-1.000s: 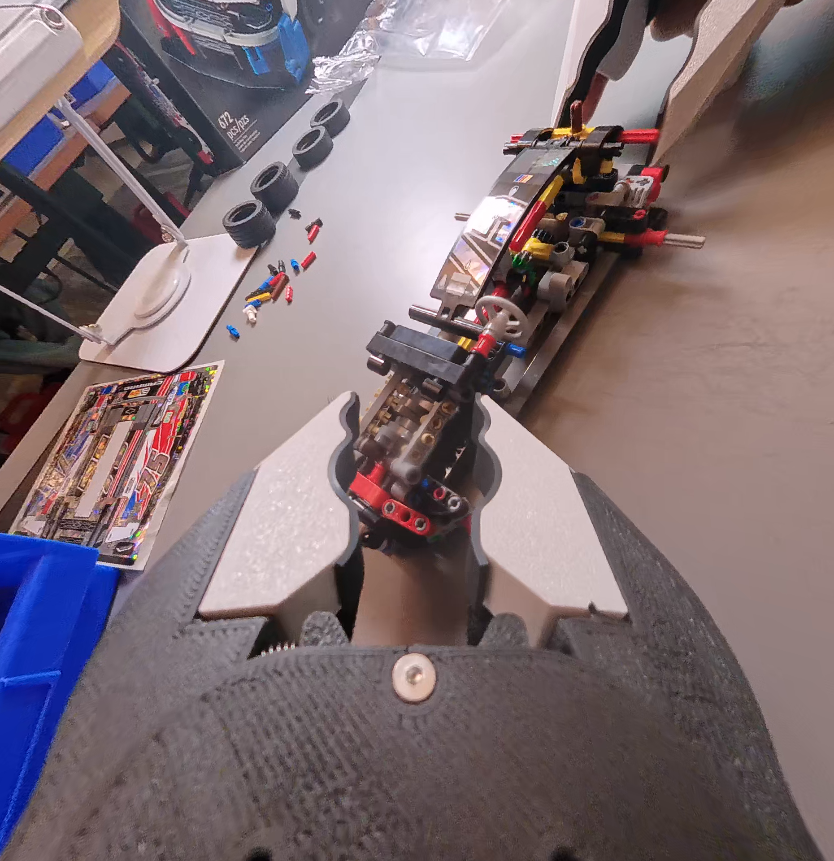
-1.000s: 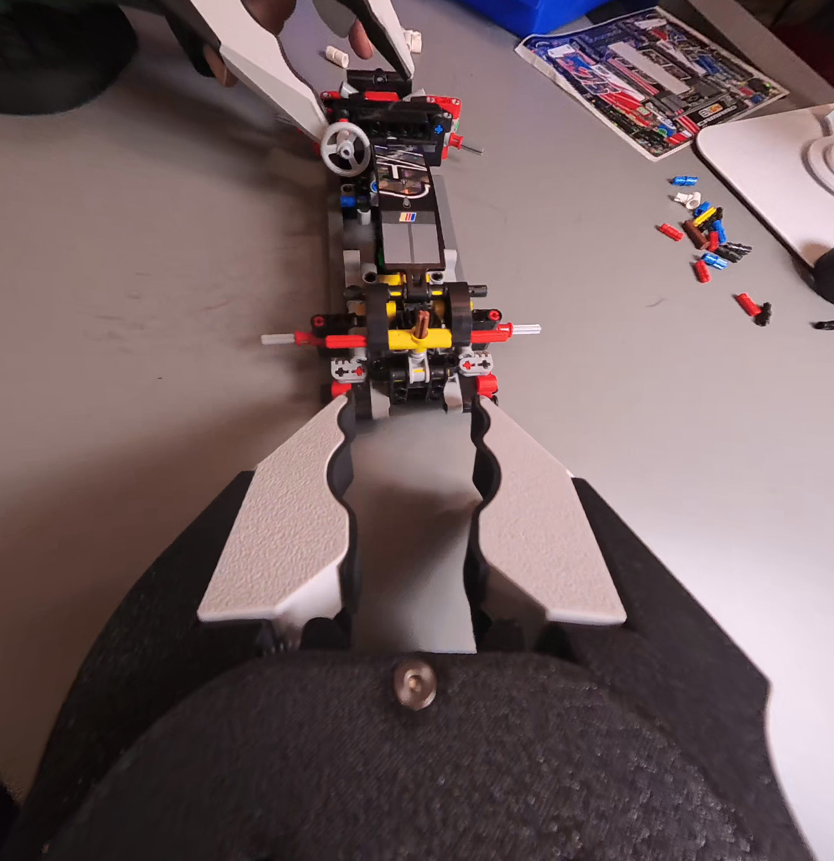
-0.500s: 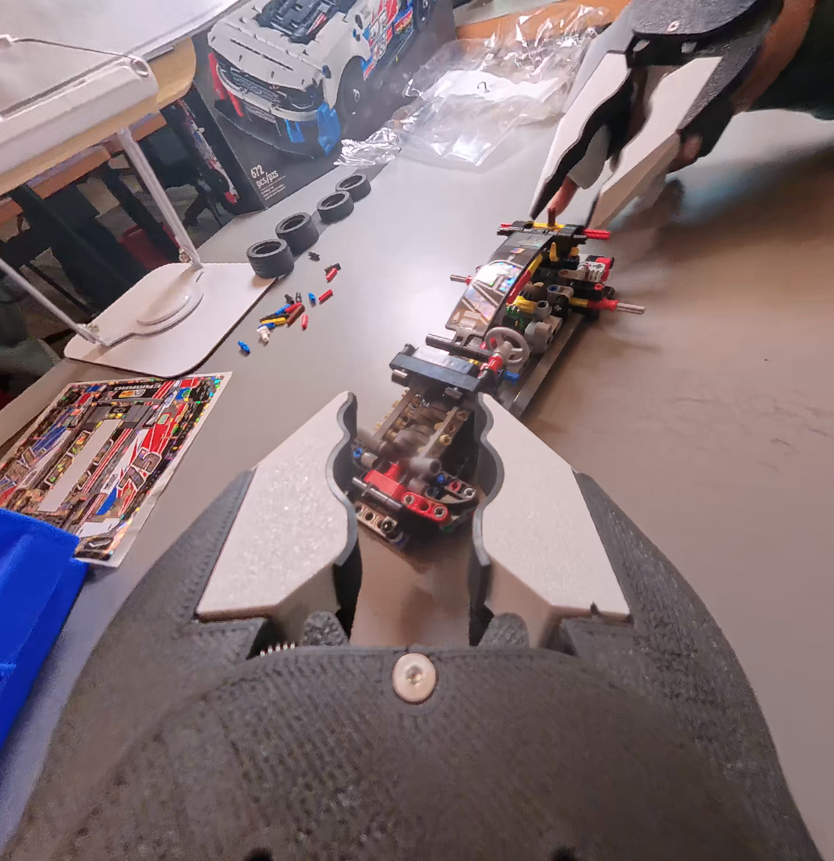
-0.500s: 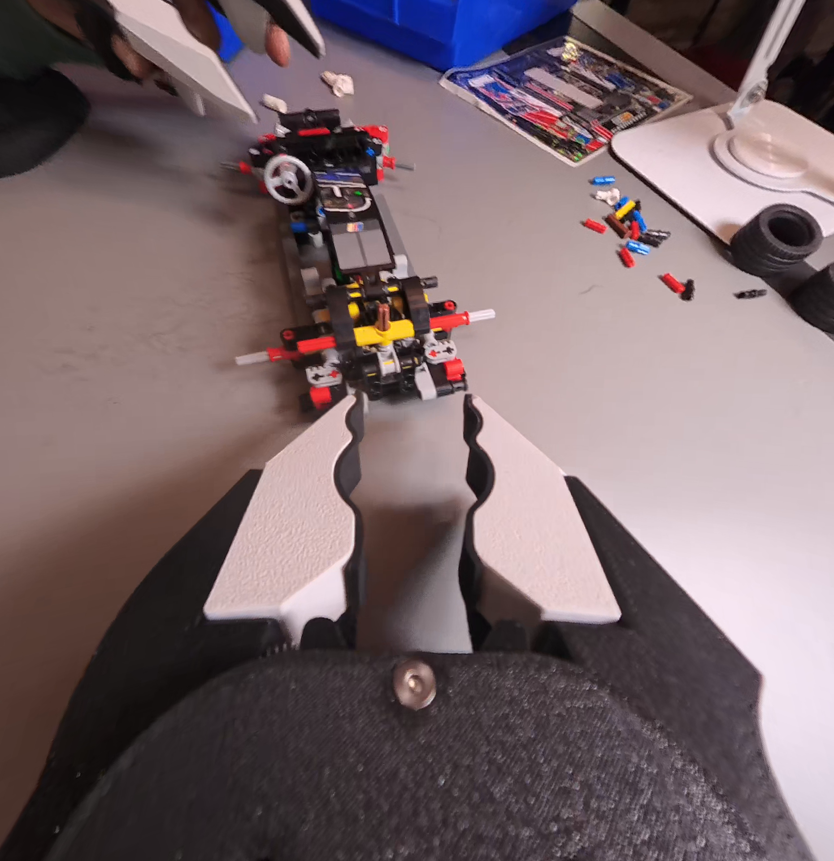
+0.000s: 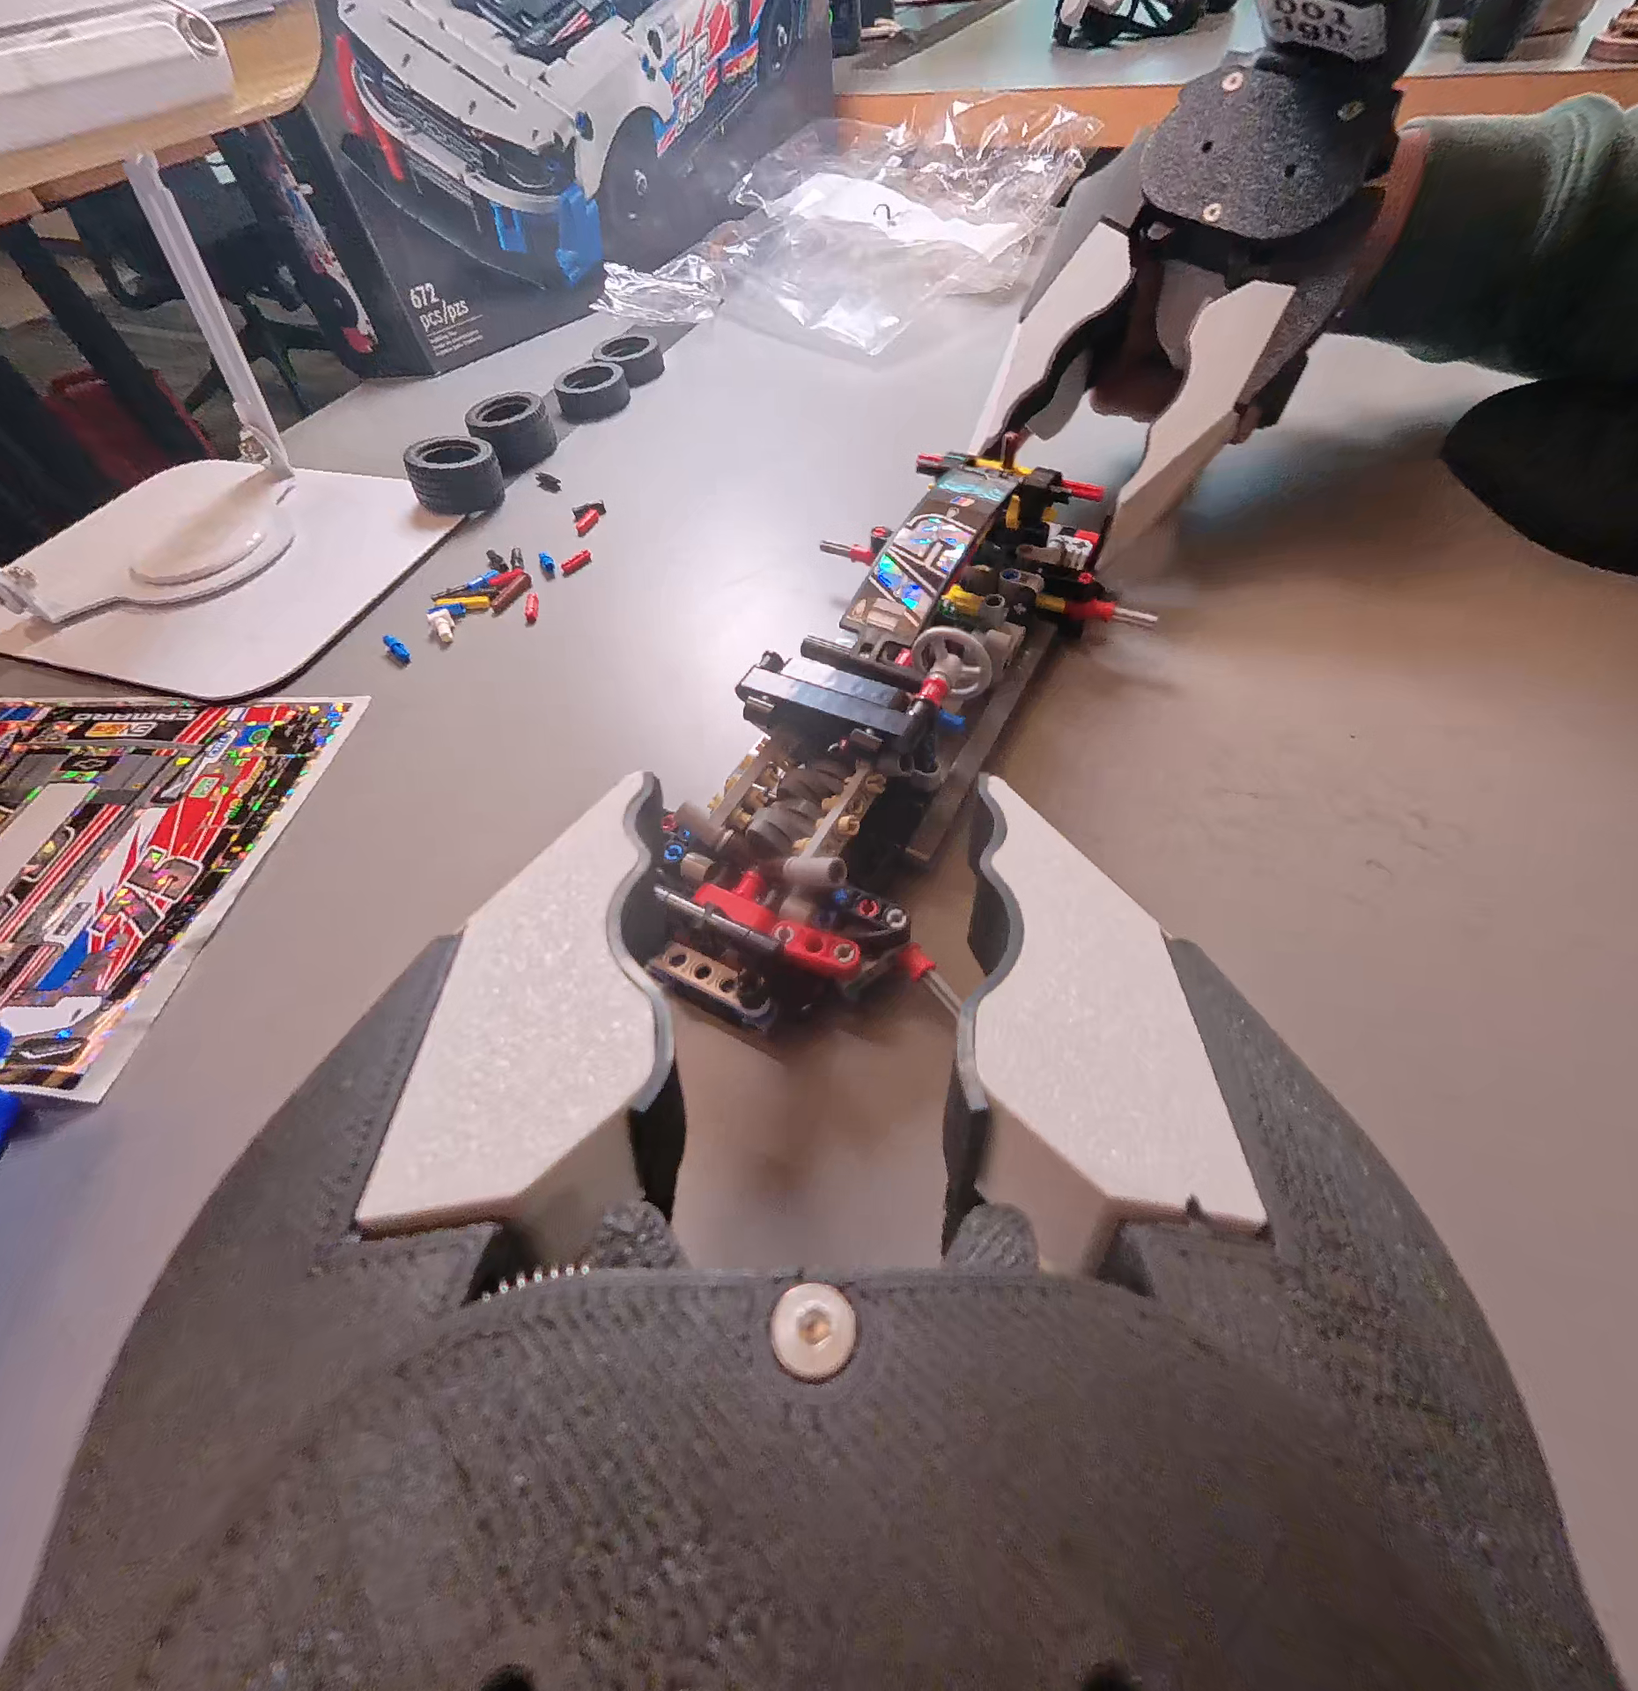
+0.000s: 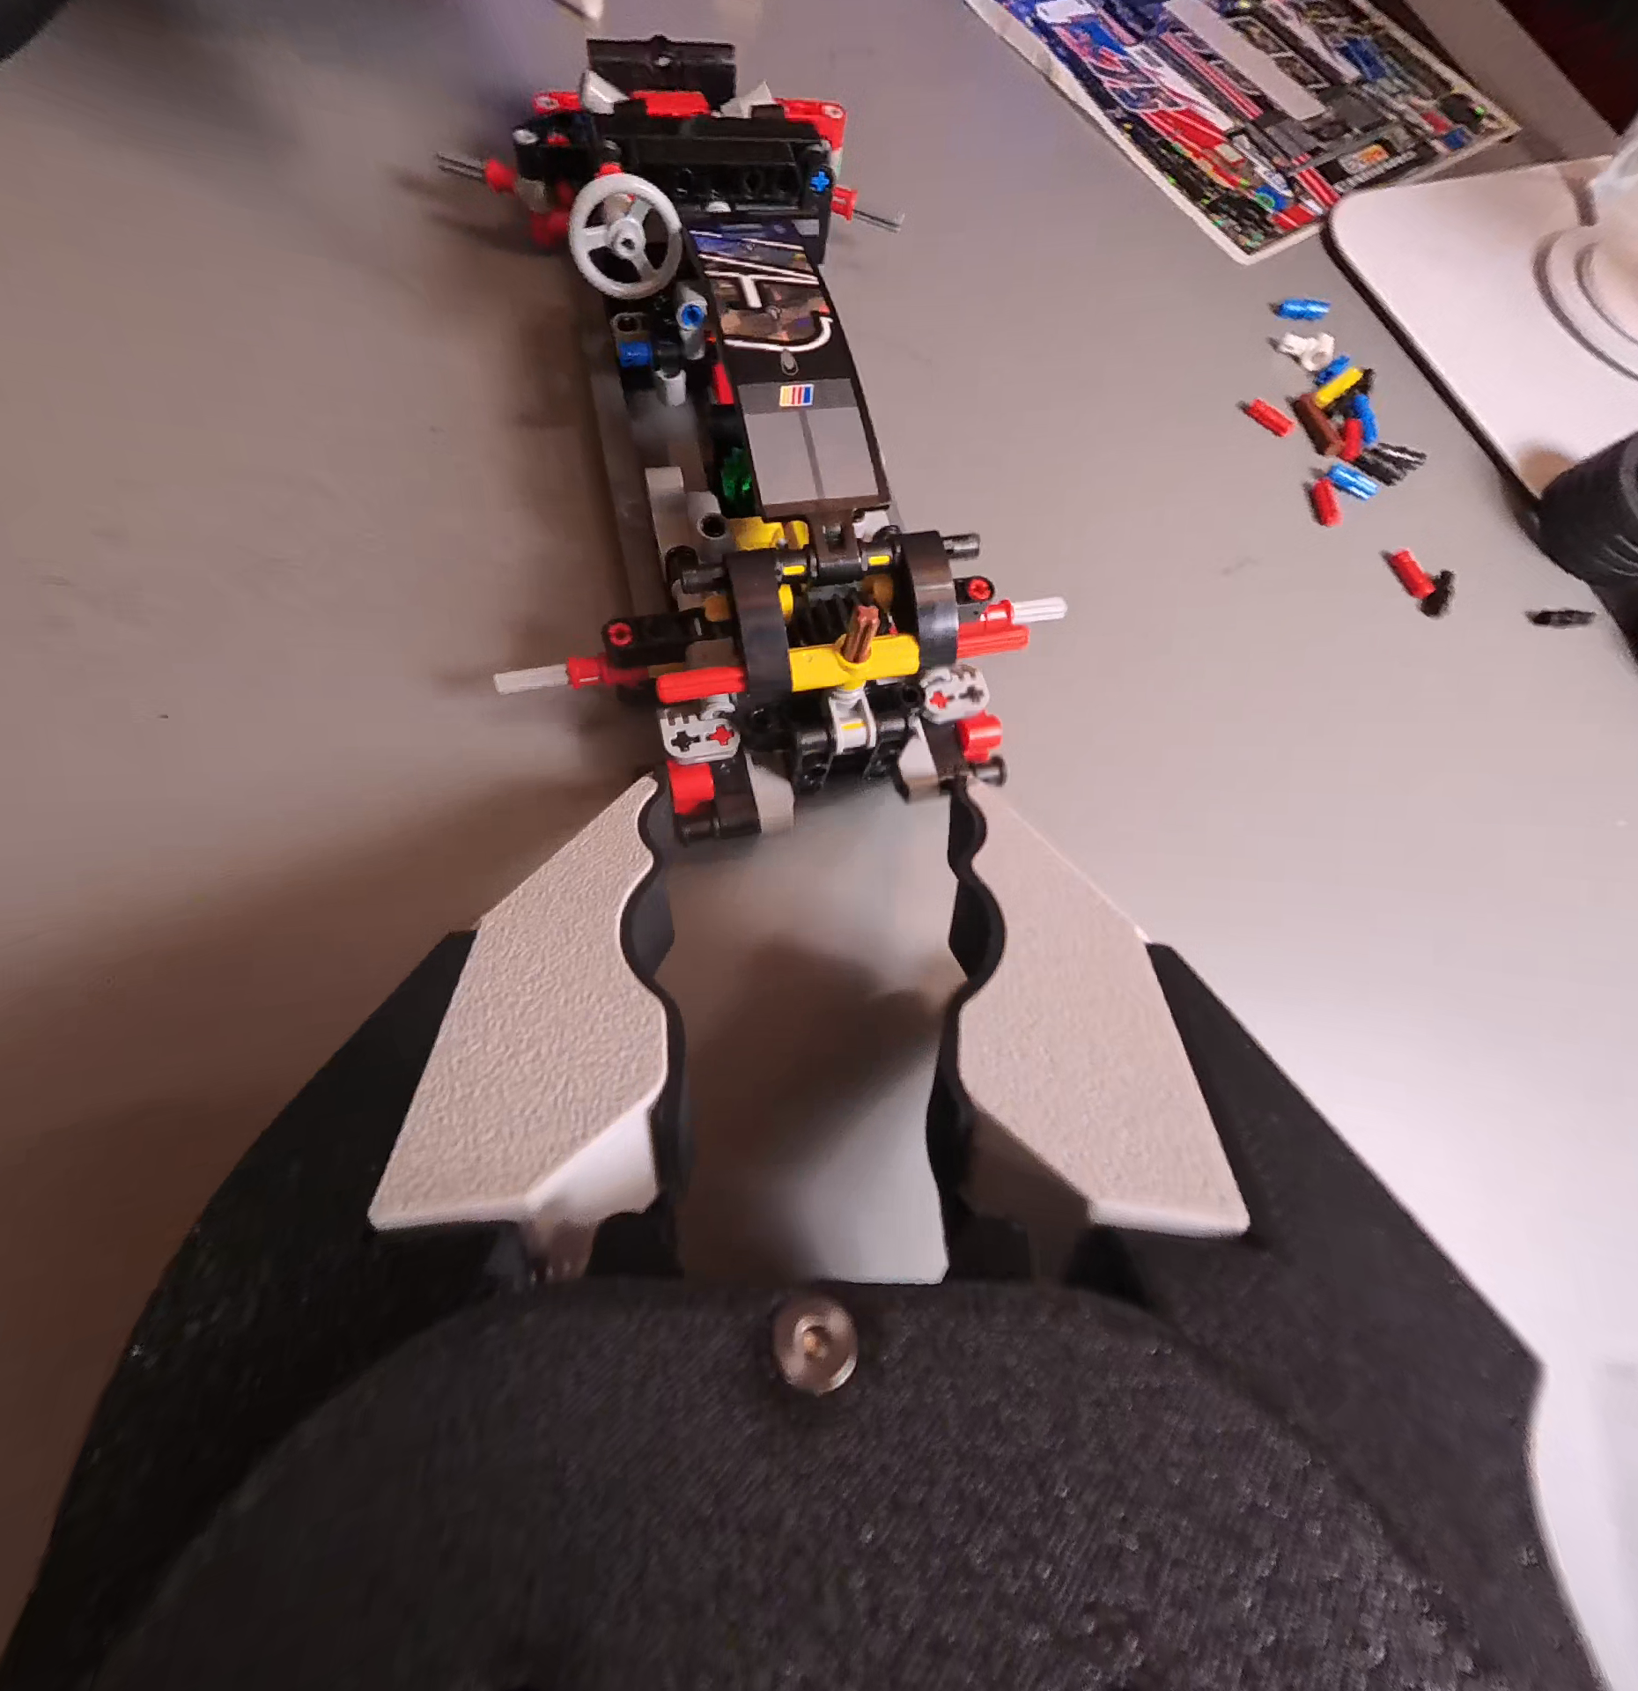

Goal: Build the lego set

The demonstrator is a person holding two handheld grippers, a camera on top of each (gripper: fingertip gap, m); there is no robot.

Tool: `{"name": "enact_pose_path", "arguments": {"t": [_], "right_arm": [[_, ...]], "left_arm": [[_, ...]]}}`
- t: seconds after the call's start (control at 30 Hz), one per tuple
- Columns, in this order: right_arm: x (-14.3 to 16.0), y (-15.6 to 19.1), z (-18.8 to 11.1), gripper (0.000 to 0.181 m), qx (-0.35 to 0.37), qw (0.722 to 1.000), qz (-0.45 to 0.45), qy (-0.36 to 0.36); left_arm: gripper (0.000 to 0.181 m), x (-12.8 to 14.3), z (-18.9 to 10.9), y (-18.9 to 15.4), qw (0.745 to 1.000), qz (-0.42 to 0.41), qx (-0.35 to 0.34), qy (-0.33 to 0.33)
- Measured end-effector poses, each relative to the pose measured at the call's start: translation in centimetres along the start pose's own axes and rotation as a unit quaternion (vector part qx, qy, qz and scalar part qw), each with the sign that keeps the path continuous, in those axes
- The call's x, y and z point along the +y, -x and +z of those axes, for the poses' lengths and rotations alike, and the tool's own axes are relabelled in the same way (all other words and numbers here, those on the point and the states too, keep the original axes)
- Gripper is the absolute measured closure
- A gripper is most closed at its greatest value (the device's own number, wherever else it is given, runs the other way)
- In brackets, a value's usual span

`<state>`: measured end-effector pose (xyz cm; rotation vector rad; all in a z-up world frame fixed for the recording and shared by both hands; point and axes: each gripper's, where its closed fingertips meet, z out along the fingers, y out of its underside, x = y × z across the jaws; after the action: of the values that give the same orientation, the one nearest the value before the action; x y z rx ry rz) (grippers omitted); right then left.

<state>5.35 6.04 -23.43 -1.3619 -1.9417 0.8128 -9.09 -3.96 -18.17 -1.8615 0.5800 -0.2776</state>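
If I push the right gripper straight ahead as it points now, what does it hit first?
Most likely the rear end of the lego chassis: the right gripper is open, its tips at the red and grey rear parts, perhaps already touching.

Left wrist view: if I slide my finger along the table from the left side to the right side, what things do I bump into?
Sticker sheet → white lamp base → black tires → little loose pins → lego car frame → the right gripper, jaws open at the frame's far end.
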Motion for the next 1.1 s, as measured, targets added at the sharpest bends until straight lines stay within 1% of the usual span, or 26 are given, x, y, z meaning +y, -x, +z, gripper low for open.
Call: {"name": "enact_pose_path", "arguments": {"t": [0.07, 0.2, 0.27, 0.37, 0.5, 0.6, 0.67, 0.7, 0.73, 0.83, 1.0, 1.03, 1.1], "right_arm": [[0.6, -1.4, -0.2, 0.133, 0.022, 1.0, 0.013, 0.006], [1.2, -2.7, -1.1, 0.131, 0.042, 0.999, 0.028, 0.0], [0.7, -3.6, -2.3, 0.132, 0.063, 0.997, 0.042, -0.025], [-1.1, -5.7, -4.5, 0.136, 0.107, 0.987, 0.079, -0.095], [-3.2, -8.1, -6.7, 0.137, 0.177, 0.955, 0.13, -0.199], [-4.3, -9.3, -8.0, 0.137, 0.243, 0.916, 0.166, -0.271], [-4.8, -10.0, -9.1, 0.142, 0.299, 0.886, 0.18, -0.306], [-5.1, -10.0, -9.5, 0.146, 0.312, 0.876, 0.179, -0.319], [-5.4, -9.8, -9.5, 0.148, 0.318, 0.874, 0.177, -0.323], [-6.0, -9.5, -9.2, 0.148, 0.325, 0.874, 0.165, -0.321], [-6.4, -9.5, -7.6, 0.153, 0.311, 0.89, 0.153, -0.296], [-6.9, -10.0, -7.4, 0.154, 0.312, 0.893, 0.145, -0.29], [-9.1, -11.1, -6.9, 0.158, 0.304, 0.904, 0.119, -0.278]], "left_arm": [[0.116, 0.1, 0.1, 0.0, 1.0, 0.001, 0.001, 0.001], [0.12, -0.4, -0.1, 0.4, 1.0, 0.0, -0.011, -0.013], [0.121, -0.9, -0.3, 0.9, 0.999, -0.001, -0.026, -0.026], [0.123, -1.5, -0.7, 1.7, 0.997, -0.001, -0.055, -0.045], [0.124, -2.1, -1.4, 3.1, 0.993, 0.001, -0.101, -0.062], [0.124, -2.5, -1.9, 4.2, 0.988, -0.003, -0.14, -0.073], [0.124, -2.8, -2.5, 4.9, 0.983, -0.006, -0.166, -0.083], [0.124, -2.9, -2.7, 5.3, 0.98, -0.009, -0.177, -0.088], [0.124, -3.1, -2.9, 5.5, 0.978, -0.011, -0.186, -0.096], [0.124, -3.6, -3.7, 6.2, 0.97, -0.015, -0.214, -0.116], [0.126, -4.2, -4.6, 6.8, 0.96, -0.025, -0.239, -0.142], [0.127, -4.1, -4.6, 7.0, 0.959, -0.027, -0.244, -0.142], [0.129, -3.8, -4.6, 7.2, 0.958, -0.032, -0.249, -0.141]]}}
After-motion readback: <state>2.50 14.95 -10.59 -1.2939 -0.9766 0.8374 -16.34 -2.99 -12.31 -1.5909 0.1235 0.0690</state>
